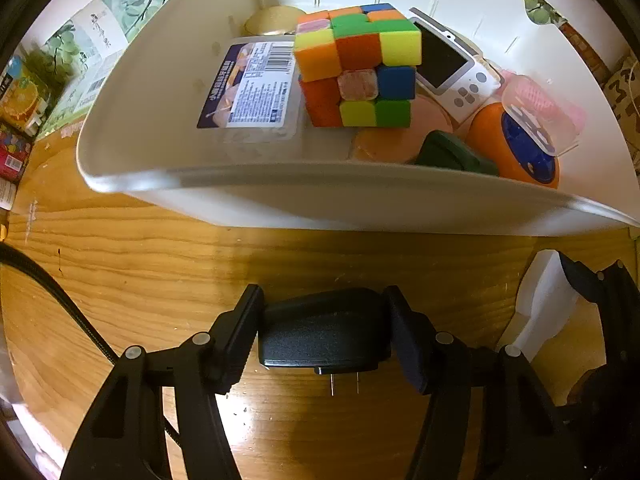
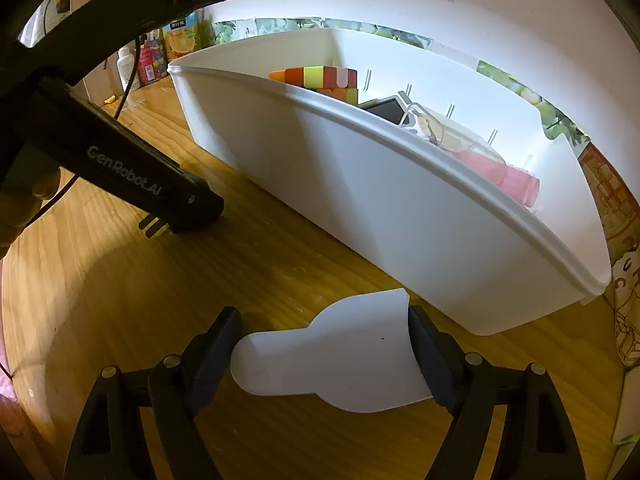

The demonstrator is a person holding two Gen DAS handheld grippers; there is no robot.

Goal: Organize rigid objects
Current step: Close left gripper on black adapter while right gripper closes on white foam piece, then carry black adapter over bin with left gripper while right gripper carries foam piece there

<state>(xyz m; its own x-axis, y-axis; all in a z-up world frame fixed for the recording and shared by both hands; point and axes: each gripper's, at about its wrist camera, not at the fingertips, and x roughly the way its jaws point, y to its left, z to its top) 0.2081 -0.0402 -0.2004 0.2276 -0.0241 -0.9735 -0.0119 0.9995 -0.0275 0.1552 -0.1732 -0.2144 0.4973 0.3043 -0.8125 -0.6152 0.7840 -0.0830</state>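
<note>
A black plug adapter (image 1: 324,332) lies on the wooden table (image 1: 140,248) with its two prongs toward me, and my left gripper (image 1: 324,340) is shut on its sides. The right wrist view shows that left gripper (image 2: 188,208) just in front of the white bin (image 2: 400,200). A flat white plastic scoop (image 2: 340,356) rests on the table, and my right gripper (image 2: 324,356) is shut on it, one pad at each end. The scoop (image 1: 540,308) also shows at the right edge of the left wrist view. The bin (image 1: 320,172) holds a colourful puzzle cube (image 1: 356,64), a labelled clear box (image 1: 256,88) and a white handheld device (image 1: 452,68).
Also in the bin are an orange and blue round object (image 1: 516,144), a dark green piece (image 1: 452,154) and a pink item in a clear case (image 1: 540,112). Juice cartons (image 2: 180,40) stand against the wall at far left. A black cable (image 1: 60,300) crosses the table's left side.
</note>
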